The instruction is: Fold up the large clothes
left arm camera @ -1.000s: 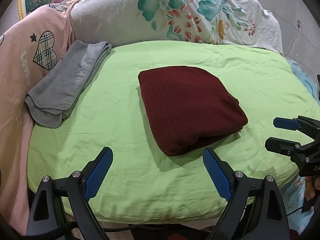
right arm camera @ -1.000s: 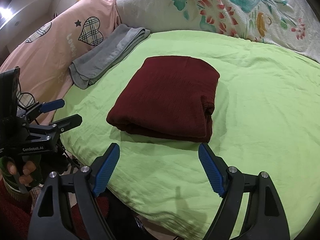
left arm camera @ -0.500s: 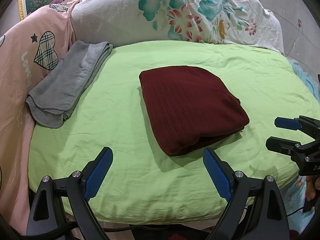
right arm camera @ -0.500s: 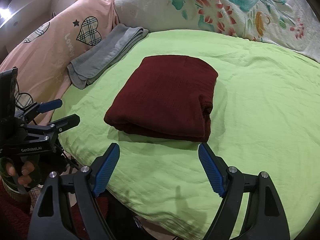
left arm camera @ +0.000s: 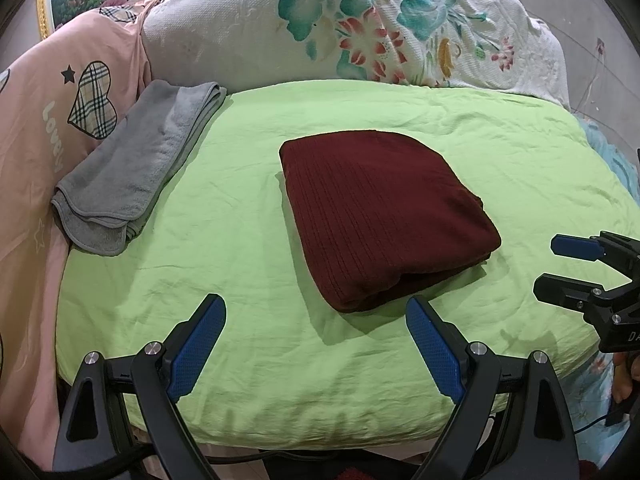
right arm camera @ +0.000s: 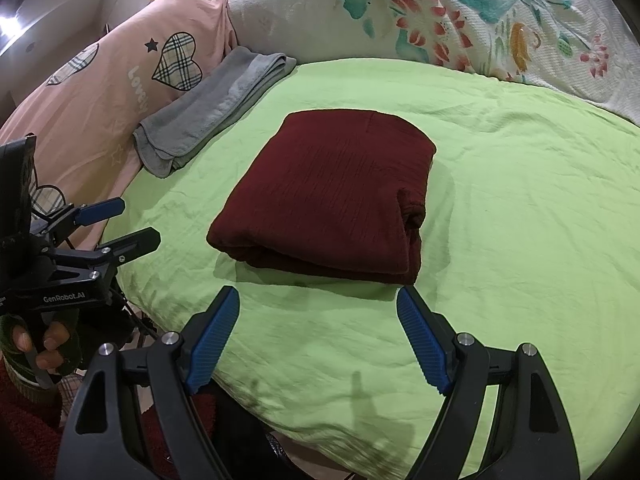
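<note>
A dark red knitted garment (left arm camera: 380, 216) (right arm camera: 332, 192) lies folded into a thick rectangle in the middle of the light green sheet (left arm camera: 240, 248) (right arm camera: 520, 208). My left gripper (left arm camera: 316, 312) hovers open over the sheet just short of the garment's near edge, nothing between its blue pads. My right gripper (right arm camera: 318, 304) stands open in the same way, just short of the garment's near folded edge. Each gripper shows in the other's view: the right gripper (left arm camera: 560, 268) at the right edge, the left gripper (right arm camera: 128, 224) at the left edge, both apart from the cloth.
A folded grey towel (left arm camera: 132, 172) (right arm camera: 216, 108) lies at the sheet's left border against a pink quilt with plaid hearts (left arm camera: 44, 112) (right arm camera: 132, 68). A white floral blanket (left arm camera: 360, 32) (right arm camera: 460, 16) is heaped behind. A gloved hand (right arm camera: 40, 344) holds the left gripper's handle.
</note>
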Motion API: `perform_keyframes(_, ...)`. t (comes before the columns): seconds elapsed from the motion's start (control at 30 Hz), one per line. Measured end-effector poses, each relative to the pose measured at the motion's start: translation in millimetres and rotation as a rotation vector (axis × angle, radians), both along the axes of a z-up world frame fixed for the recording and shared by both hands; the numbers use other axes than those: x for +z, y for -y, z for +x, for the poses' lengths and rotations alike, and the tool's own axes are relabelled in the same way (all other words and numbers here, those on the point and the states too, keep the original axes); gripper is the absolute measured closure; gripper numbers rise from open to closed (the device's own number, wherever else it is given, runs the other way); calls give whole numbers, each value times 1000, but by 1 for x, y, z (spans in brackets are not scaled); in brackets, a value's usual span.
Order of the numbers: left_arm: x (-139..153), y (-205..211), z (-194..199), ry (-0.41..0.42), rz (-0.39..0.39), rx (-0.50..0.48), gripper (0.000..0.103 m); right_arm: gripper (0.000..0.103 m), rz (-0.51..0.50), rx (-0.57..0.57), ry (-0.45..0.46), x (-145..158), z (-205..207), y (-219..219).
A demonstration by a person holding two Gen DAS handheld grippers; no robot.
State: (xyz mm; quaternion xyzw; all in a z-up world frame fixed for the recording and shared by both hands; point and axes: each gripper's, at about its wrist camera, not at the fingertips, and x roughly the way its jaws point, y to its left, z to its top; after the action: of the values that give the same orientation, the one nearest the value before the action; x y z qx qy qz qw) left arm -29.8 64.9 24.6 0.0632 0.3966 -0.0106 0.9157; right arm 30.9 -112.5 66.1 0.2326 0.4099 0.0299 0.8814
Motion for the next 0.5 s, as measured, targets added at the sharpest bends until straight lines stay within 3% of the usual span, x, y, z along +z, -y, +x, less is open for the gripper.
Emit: perform_keyframes(0.5,0,2,0,-3,-7,3,11,22,1,2,0,0,0,1)
